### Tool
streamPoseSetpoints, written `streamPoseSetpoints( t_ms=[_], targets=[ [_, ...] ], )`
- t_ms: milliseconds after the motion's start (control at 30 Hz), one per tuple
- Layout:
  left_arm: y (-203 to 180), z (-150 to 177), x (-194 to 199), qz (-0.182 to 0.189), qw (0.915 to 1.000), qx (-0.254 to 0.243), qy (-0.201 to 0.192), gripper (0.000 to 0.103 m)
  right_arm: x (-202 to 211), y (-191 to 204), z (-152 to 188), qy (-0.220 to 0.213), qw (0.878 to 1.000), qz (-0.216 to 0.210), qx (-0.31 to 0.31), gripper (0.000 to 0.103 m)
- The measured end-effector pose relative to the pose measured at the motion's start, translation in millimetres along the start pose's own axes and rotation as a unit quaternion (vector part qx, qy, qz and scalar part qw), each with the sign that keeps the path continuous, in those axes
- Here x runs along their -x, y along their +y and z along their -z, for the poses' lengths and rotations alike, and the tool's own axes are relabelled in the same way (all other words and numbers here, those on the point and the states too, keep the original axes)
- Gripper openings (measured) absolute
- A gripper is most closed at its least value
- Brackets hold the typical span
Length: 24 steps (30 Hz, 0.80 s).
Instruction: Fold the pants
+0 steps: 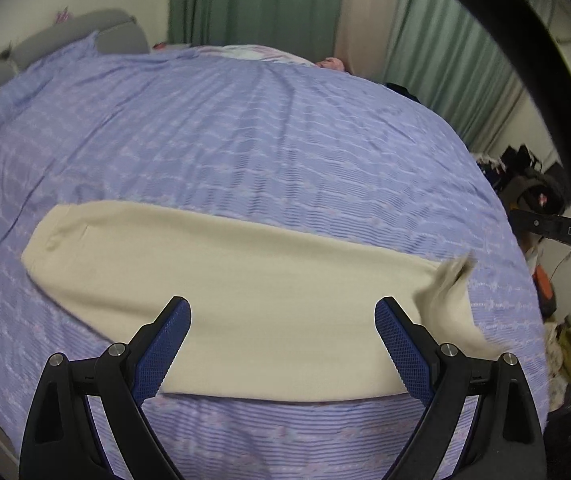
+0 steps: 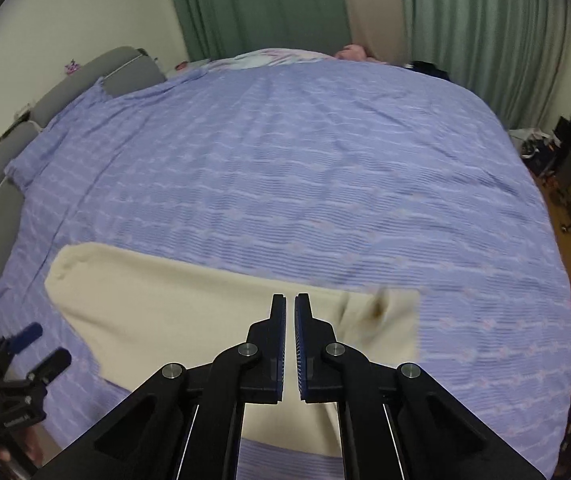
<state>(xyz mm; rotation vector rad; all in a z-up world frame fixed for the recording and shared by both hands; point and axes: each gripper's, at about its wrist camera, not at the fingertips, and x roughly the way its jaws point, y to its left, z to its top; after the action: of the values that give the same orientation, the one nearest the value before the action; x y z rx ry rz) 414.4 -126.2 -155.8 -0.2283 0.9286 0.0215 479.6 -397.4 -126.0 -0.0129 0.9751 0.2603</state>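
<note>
Cream pants [image 1: 245, 292] lie folded lengthwise in a long band across the near part of the bed; they also show in the right wrist view [image 2: 189, 312]. The right end is rumpled and blurred [image 1: 449, 280]. My left gripper [image 1: 281, 312] is open and empty, hovering over the near edge of the pants. My right gripper [image 2: 290, 300] is shut with nothing between its jaws, above the pants near their right end. The left gripper also shows at the lower left of the right wrist view [image 2: 41, 344].
A lilac striped bedsheet [image 1: 245, 140] covers the bed. A grey headboard [image 2: 85, 76] runs along the left. Green curtains [image 2: 265, 4] hang behind. Bags and clutter [image 1: 533, 192] stand on the floor at the right.
</note>
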Motion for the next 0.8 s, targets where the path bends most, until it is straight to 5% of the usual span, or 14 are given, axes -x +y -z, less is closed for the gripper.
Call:
streamPoseSetpoints(
  t_ms=[100, 133, 167, 233, 533, 600, 700, 800],
  targets=[
    [19, 2, -4, 0.015, 0.9998, 0.015, 0.007, 0.094, -1, 34, -1, 0.009, 0.999, -0.02, 0.029, 0.007],
    [21, 2, -7, 0.019, 0.9997, 0.014, 0.011, 0.094, -1, 41, 3, 0.012, 0.999, -0.021, 0.034, 0.016],
    [24, 1, -10, 0.021, 0.9996, 0.011, 0.015, 0.094, -1, 44, 7, 0.016, 0.999, -0.016, 0.033, 0.037],
    [24, 2, -15, 0.033, 0.9992, 0.005, 0.021, 0.094, 1, 37, 18, 0.019, 1.0, 0.008, 0.02, 0.054],
    [-37, 13, -69, 0.158, 0.9836, -0.05, 0.071, 0.094, 20, -26, 95, 0.025, 0.991, 0.119, -0.05, 0.055],
    [-60, 14, -87, 0.168, 0.9803, -0.073, 0.074, 0.094, 28, -47, 122, 0.005, 0.986, 0.121, -0.116, 0.066],
    [-90, 16, -113, 0.175, 0.9758, -0.101, 0.082, 0.094, 28, -83, 169, -0.028, 0.96, 0.105, -0.258, 0.072],
    [-115, 15, -139, 0.181, 0.9714, -0.118, 0.098, 0.094, 6, -117, 221, -0.04, 0.904, 0.044, -0.424, 0.072]
  ],
)
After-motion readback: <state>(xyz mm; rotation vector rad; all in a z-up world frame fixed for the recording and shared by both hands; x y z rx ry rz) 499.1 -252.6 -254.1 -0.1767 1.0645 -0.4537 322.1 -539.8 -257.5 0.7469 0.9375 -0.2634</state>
